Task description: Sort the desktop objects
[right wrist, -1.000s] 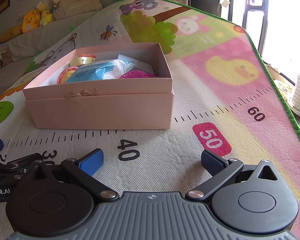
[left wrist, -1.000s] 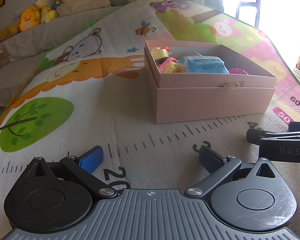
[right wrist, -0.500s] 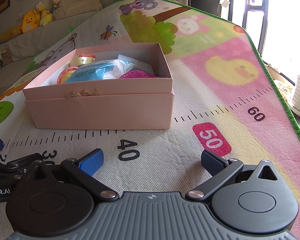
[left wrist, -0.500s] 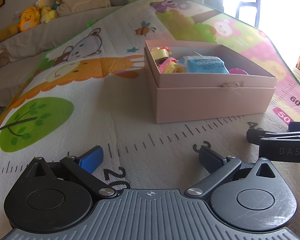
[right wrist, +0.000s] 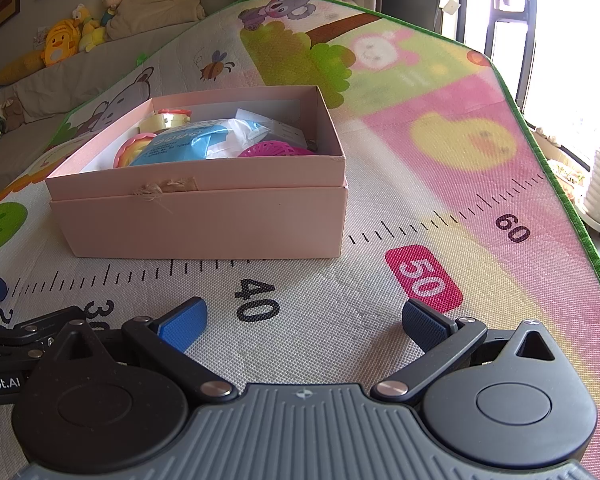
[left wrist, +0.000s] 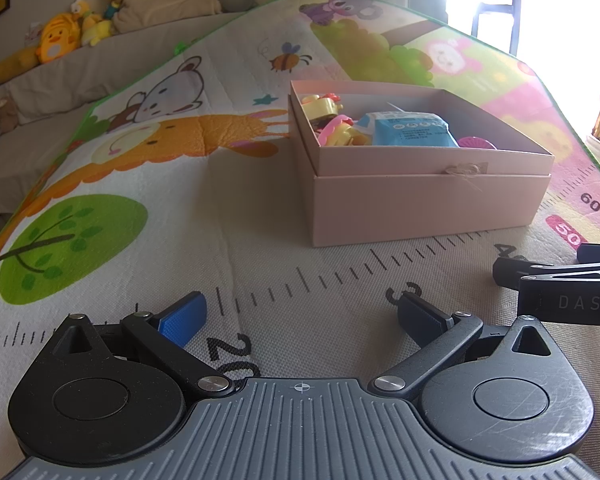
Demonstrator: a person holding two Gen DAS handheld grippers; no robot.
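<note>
Pink cardboard box [right wrist: 204, 216] already holds blue packet [right wrist: 188, 142], toys. No loose items visible on mat; sorting looks finished. Left gripper [left wrist: 300, 316], right gripper [right wrist: 304, 320] wide, empty.

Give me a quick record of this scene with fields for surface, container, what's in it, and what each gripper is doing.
surface: play mat printed with animals and a ruler scale
container: pink box, open, standing on the mat
contents: blue packet, magenta mesh ball, tape roll, pink-and-yellow ring
left gripper: open, empty, low over the mat near the 20 mark
right gripper: open, empty, near the 40 mark
loose items on mat: none visible
</note>
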